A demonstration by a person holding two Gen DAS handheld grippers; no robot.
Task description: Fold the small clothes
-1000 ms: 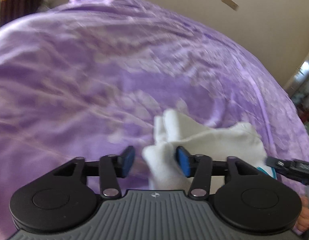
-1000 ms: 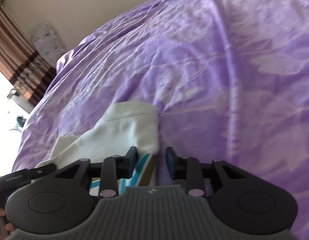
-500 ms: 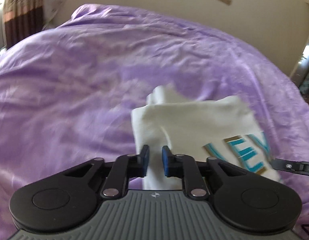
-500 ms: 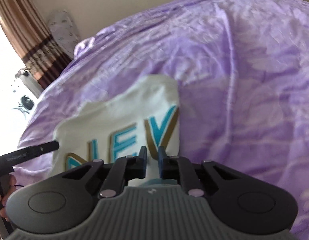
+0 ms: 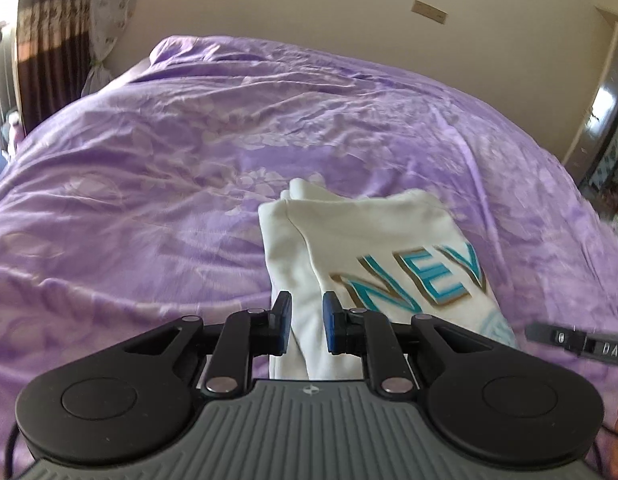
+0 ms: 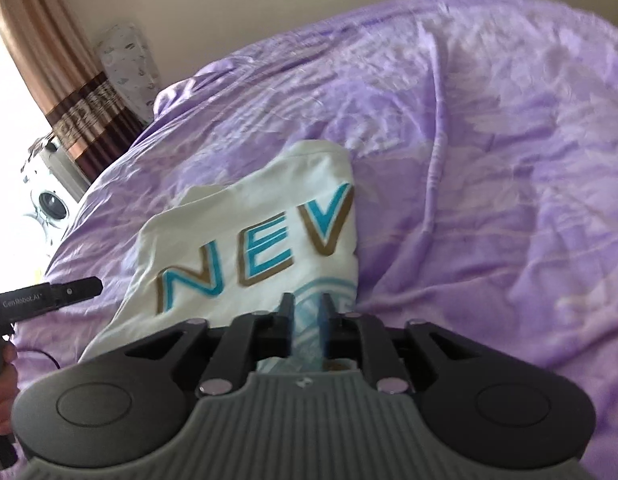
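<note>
A small white shirt [image 5: 373, 240] with teal and gold letters "NEV" hangs stretched above the purple bedspread [image 5: 149, 168]. My left gripper [image 5: 307, 322] is shut on its left edge, the fabric pinched between the blue pads. My right gripper [image 6: 307, 320] is shut on the shirt's [image 6: 249, 232] right lower edge, over a pale teal print. The far end of the shirt droops toward the bed. The other gripper's tip shows at the edge of each wrist view.
The purple floral bedspread [image 6: 489, 160] covers the whole bed. A beige wall lies behind it. Brown striped curtains [image 6: 49, 80] and a white patterned object [image 6: 127, 64] stand at the far left. A doorway [image 5: 605, 120] is at the right.
Both grippers closed on the shirt's edges and lifted it off the bed, spreading it so the "NEV" print faces up. Both views now look higher across the bed.
</note>
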